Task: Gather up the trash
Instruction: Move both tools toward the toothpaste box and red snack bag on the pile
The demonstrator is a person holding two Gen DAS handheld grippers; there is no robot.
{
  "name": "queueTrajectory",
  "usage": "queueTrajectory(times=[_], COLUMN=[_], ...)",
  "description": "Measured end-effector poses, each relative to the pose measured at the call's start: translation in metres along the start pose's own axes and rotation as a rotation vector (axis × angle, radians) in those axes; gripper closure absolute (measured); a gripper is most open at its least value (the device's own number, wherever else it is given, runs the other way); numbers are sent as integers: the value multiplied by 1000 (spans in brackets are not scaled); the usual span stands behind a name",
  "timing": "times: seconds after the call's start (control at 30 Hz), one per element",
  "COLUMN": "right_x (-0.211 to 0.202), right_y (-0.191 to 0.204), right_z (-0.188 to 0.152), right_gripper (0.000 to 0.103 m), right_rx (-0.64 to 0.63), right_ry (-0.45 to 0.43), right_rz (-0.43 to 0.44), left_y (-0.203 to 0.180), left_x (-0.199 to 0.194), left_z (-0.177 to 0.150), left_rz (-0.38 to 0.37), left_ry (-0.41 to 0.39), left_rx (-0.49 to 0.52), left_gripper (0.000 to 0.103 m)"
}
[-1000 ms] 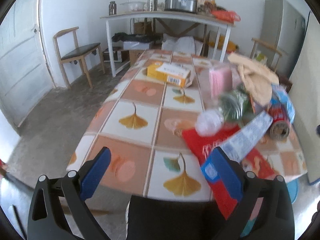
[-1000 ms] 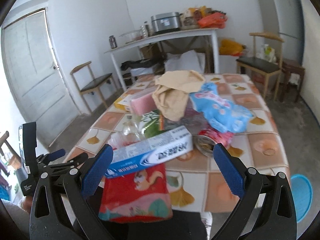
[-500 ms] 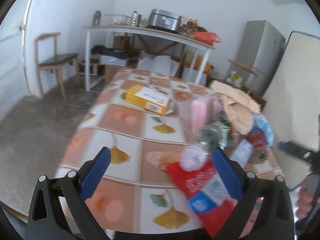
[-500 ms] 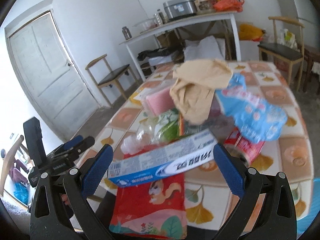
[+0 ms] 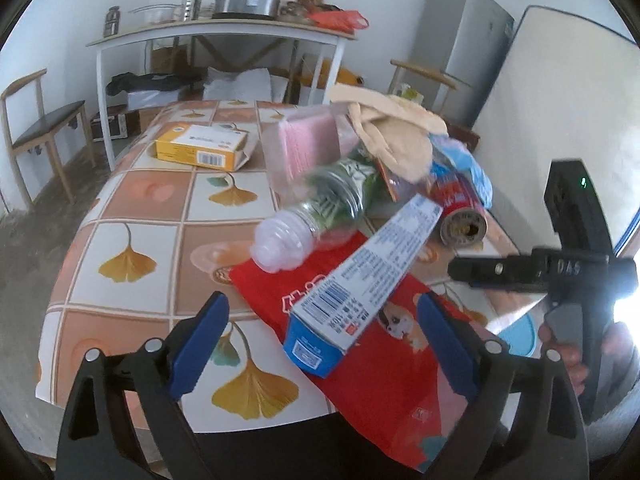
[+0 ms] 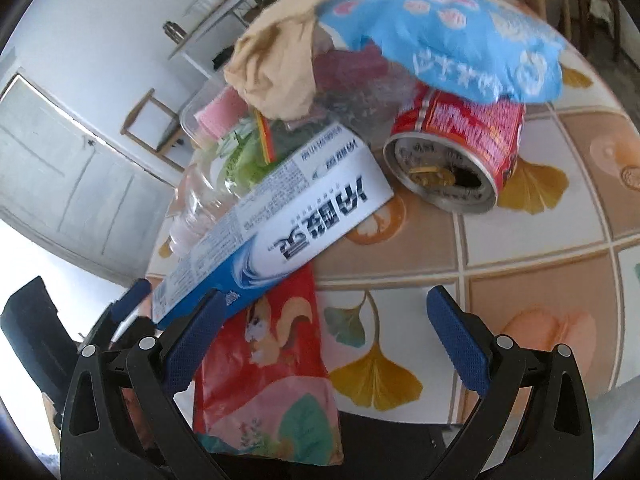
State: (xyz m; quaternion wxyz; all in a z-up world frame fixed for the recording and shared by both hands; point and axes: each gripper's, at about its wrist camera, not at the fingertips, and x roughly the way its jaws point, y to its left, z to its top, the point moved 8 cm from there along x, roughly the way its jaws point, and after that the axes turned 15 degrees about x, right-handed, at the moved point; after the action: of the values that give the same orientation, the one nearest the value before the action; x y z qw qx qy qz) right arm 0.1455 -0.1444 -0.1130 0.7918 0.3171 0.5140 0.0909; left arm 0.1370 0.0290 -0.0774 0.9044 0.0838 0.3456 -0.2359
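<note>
1. Tiled with a ginkgo-leaf pattern, the bench (image 5: 132,240) is carrying a heap of trash toward its 3 o'clock side in the left wrist view.
2. The left gripper (image 5: 322,344) is standing spread; its jaws have just been closing slightly, and the near end of the toothpaste box (image 5: 360,280) is lying between them, with no pad pressing on it.
3. The right gripper (image 6: 322,334) is standing spread over bare bench, holding nothing; the toothpaste box (image 6: 280,224) is passing behind its 9 o'clock finger.
4. The box is resting on the red snack bag (image 5: 384,360), its far end leaning among the heap.
5. To grip well, the jaws should be centring across the narrow faces of the box, squarely, before closing; a skewed pinch is likely to crush the carton or drag the bag along.
6. At 11 o'clock of the box, the plastic bottle (image 5: 316,216) is lying touching the bag; it may roll.
7. At 1 o'clock, the red can (image 5: 460,216) is lying on its side, under the blue wrapper (image 6: 452,32) and beige cloth (image 5: 396,136).
8. The yellow carton (image 5: 200,148) is sitting well apart, at 10 o'clock.
</note>
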Motion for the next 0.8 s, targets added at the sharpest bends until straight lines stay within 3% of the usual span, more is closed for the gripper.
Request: queueTrajectory(times=[0.17,0.4,0.63,0.8], right_x=[-6,-18,-13,-18], right_y=[-6,-29,-27,-4], right_z=[-1,6,15,20], right_gripper=[6,6,6,6], right_rx=[8,68,111,102], right_ry=[14,12,66,44], right_rz=[43,181,150,164], left_y=[1,1,-1,-7], left_x=[9,17,21,18], left_z=[-6,-9,-7,-10], left_rz=[-17,-57,-88,-137], left_ry=[23,25,20,9], left_rx=[0,-30,-29,-40], left_gripper=[19,30,41,44])
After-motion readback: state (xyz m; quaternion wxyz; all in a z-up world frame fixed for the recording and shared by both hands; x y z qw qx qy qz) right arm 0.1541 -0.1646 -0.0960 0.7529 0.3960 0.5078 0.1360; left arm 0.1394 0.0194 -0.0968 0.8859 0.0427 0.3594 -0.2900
